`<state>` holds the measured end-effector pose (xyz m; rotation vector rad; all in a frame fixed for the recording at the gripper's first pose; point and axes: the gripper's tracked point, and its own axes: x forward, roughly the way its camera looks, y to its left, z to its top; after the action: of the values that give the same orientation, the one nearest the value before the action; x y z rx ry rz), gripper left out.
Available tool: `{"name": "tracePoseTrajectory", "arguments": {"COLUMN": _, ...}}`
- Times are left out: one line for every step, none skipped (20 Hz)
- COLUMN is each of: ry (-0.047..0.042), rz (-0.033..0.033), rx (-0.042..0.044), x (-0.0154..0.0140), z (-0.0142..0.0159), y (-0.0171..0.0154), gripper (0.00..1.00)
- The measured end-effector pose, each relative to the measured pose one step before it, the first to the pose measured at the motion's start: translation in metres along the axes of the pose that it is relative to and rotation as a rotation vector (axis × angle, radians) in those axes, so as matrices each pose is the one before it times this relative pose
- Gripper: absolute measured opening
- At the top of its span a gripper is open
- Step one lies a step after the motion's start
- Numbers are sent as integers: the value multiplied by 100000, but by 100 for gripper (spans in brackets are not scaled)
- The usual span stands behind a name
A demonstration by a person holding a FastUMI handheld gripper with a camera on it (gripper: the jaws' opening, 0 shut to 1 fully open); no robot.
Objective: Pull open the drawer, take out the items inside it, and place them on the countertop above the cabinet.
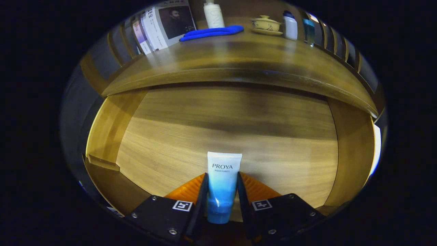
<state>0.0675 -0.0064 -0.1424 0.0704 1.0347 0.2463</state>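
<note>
The gripper (222, 191) is closed on a soft plastic tube (222, 186), white at its flat crimped end and fading to blue toward the cap. Both fingers (202, 196) press against its sides, one on each flank, so the tube stands clamped between them with the crimped end pointing away and the blue cap end nearest the gripper body.

Below and beyond the tube lies the pulled-open wooden drawer (109, 126), its pale grained bottom bare, its side walls rising to either side. Whether the tube touches the drawer bottom or is lifted off it, I cannot tell.

Past the drawer's far end runs the darker wooden countertop (239, 58) of the cabinet, its rounded front edge overhanging the drawer. On the countertop, well apart from the gripper, several things stand along the back: a row of upright books or magazines (164, 25) toward the left, a white bottle (213, 15) beside them, a flat blue cloth-like item (211, 33) lying in front of that bottle, a cream lidded cup on a saucer (265, 24), then a small white bottle with a blue cap (291, 25) and a teal container (309, 30) just beside it.
</note>
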Motion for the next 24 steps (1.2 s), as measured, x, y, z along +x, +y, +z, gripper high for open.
{"name": "tracePoseTrajectory", "arguments": {"ry": -4677, "rz": 2405, "rx": 3853, "x": -343, "z": 1024, "y": 154, "gripper": 47}}
{"name": "tracePoseTrajectory", "arguments": {"ry": -3971, "rz": 3053, "rx": 3248, "x": -245, "z": 498, "y": 219, "gripper": 47}}
{"name": "tracePoseTrajectory", "arguments": {"ry": -1969, "rz": 1972, "rx": 1648, "x": -387, "z": 120, "y": 158, "gripper": 47}}
{"name": "tracePoseTrajectory", "arguments": {"ry": -2592, "rz": 1679, "rx": 112, "x": -258, "z": 221, "y": 198, "gripper": 47}}
{"name": "tracePoseTrajectory", "arguments": {"ry": -2746, "rz": 496, "rx": -1041, "x": -274, "z": 140, "y": 35, "gripper": 47}}
{"name": "tracePoseTrajectory", "arguments": {"ry": -2853, "rz": 446, "rx": -1143, "x": -362, "z": 219, "y": -20, "gripper": 47}}
{"name": "tracePoseTrajectory", "arguments": {"ry": -4149, "rz": 296, "rx": -961, "x": -344, "z": 610, "y": 82, "gripper": 47}}
{"name": "tracePoseTrajectory", "arguments": {"ry": -3902, "rz": 386, "rx": -1721, "x": -148, "z": 397, "y": 100, "gripper": 47}}
{"name": "tracePoseTrajectory", "arguments": {"ry": -3799, "rz": 193, "rx": -1907, "x": -192, "z": 517, "y": -59, "gripper": 47}}
{"name": "tracePoseTrajectory", "arguments": {"ry": -3784, "rz": 278, "rx": -1400, "x": -456, "z": 402, "y": -4, "gripper": 47}}
{"name": "tracePoseTrajectory", "arguments": {"ry": -3299, "rz": 306, "rx": -495, "x": -346, "z": 401, "y": 95, "gripper": 47}}
{"name": "tracePoseTrajectory", "arguments": {"ry": -3139, "rz": 778, "rx": 11, "x": -335, "z": 404, "y": 177, "gripper": 47}}
{"name": "tracePoseTrajectory", "arguments": {"ry": -3886, "rz": 601, "rx": 569, "x": -438, "z": 694, "y": 55, "gripper": 47}}
{"name": "tracePoseTrajectory", "arguments": {"ry": -3096, "rz": 1030, "rx": 130, "x": -261, "z": 637, "y": 228, "gripper": 47}}
{"name": "tracePoseTrajectory", "arguments": {"ry": -2993, "rz": 379, "rx": -406, "x": -302, "z": 693, "y": 34, "gripper": 47}}
{"name": "tracePoseTrajectory", "arguments": {"ry": -2439, "rz": -288, "rx": -1136, "x": -246, "z": 536, "y": 14, "gripper": 47}}
{"name": "tracePoseTrajectory", "arguments": {"ry": -2323, "rz": -149, "rx": -1742, "x": -283, "z": 697, "y": 68, "gripper": 47}}
{"name": "tracePoseTrajectory", "arguments": {"ry": -3451, "rz": -258, "rx": -1542, "x": -205, "z": 774, "y": 135, "gripper": 47}}
{"name": "tracePoseTrajectory", "arguments": {"ry": -3496, "rz": -1178, "rx": -1869, "x": -469, "z": 971, "y": -173, "gripper": 47}}
{"name": "tracePoseTrajectory", "arguments": {"ry": -3769, "rz": -573, "rx": -1901, "x": -166, "z": 1037, "y": -173, "gripper": 47}}
{"name": "tracePoseTrajectory", "arguments": {"ry": -2365, "rz": 318, "rx": -1846, "x": -165, "z": 795, "y": 200, "gripper": 47}}
{"name": "tracePoseTrajectory", "arguments": {"ry": -1597, "rz": 351, "rx": -1256, "x": -216, "z": 557, "y": 337, "gripper": 47}}
{"name": "tracePoseTrajectory", "arguments": {"ry": -1443, "rz": 363, "rx": -786, "x": 45, "z": 690, "y": 298, "gripper": 47}}
{"name": "tracePoseTrajectory", "arguments": {"ry": -1640, "rz": 61, "rx": -586, "x": 61, "z": 734, "y": 178, "gripper": 47}}
